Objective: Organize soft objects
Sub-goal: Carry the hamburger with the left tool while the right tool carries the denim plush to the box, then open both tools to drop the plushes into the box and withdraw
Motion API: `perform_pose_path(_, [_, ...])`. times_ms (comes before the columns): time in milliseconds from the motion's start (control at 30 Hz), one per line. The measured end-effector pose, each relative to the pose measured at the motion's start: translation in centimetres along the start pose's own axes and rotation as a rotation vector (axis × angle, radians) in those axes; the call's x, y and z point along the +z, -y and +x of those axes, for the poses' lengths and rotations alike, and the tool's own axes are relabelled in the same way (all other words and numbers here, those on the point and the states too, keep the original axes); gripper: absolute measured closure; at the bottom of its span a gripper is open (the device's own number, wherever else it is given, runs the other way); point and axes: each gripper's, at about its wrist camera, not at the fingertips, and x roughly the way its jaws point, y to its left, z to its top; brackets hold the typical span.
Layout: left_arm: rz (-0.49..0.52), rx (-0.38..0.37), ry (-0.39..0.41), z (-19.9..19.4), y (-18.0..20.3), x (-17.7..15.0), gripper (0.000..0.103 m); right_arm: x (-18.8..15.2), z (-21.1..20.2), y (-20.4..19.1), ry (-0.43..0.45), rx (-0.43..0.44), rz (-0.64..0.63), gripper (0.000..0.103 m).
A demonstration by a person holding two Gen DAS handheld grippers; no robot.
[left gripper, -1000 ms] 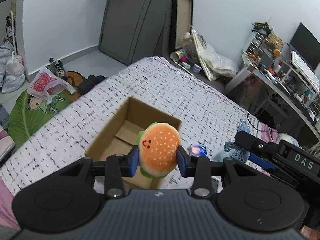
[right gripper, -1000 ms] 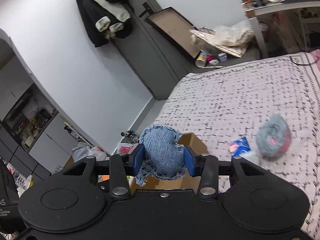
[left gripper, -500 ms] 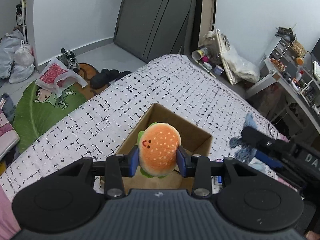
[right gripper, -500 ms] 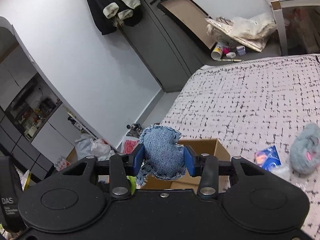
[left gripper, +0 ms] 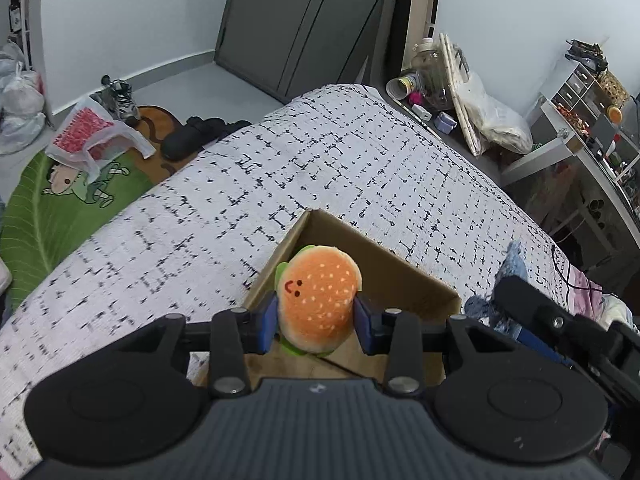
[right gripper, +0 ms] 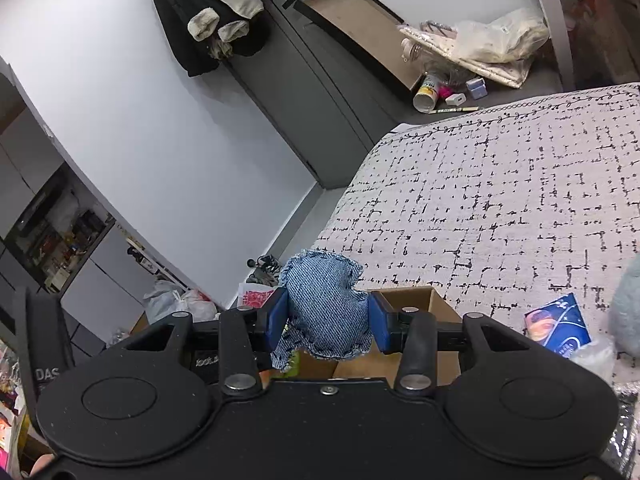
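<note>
Starting with left wrist view: left gripper (left gripper: 316,322) pinches burger plush (left gripper: 319,299) between its blue pads (left gripper: 267,323), pads pressed into both sides of the bun; plush face points to 9 o'clock, green lettuce edge showing at top left and bottom; plush hangs above open cardboard box (left gripper: 384,276), box interior visible behind and below it; box sits on patterned bedspread (left gripper: 280,172), far corner of box at 12 o'clock from the plush; right gripper body shows at 3 o'clock of the box, with denim plush (left gripper: 514,264) partly visible past the box's right edge; black shoes (left gripper: 200,138) on floor at 11 o'clock, green cartoon mat (left gripper: 48,208) at 9 o'clock, desk (left gripper: 592,156) at 2 o'clock.

Right wrist view: right gripper (right gripper: 327,320) pinches the denim plush (right gripper: 322,310) between blue pads (right gripper: 276,316), pads pressed on both sides, frayed edge hanging down at 7 o'clock; cardboard box (right gripper: 412,300) just behind and below the plush, only its rim and near wall show; blue packet (right gripper: 558,326) lies on bedspread (right gripper: 500,200) at 3 o'clock of the box; grey fuzzy toy (right gripper: 628,304) at frame's right edge, just beside the packet; left gripper body at 9 o'clock, low left; dark jacket (right gripper: 204,12) hangs on wall at 11 o'clock.
</note>
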Motion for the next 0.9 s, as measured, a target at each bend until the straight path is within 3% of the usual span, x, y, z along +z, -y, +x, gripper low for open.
perform_pose_path(300, [0.009,-0.043,0.040,1.8,0.6,-0.4,0.056,-0.5,1.4,1.4,-0.026,-0.017,0.019,0.060])
perform_pose_path(533, [0.009,-0.004,0.084,1.3,-0.1,-0.7,0.046,-1.1,2.8,1.9,-0.048,-0.020,0.028,0.059])
perform_pose_path(633, [0.007,0.002,0.082,1.4,-0.7,-0.7,0.046,-1.1,3.3,1.8,-0.062,-0.002,0.034,0.052])
perform_pose_path(700, [0.010,0.011,0.078,1.4,-0.8,-0.7,0.045,-1.2,3.5,2.0,-0.067,0.001,0.050,0.036])
perform_pose_path(900, [0.021,0.047,0.053,1.4,-1.1,-0.6,0.044,-0.9,2.2,2.4,-0.055,-0.039,0.067,0.028])
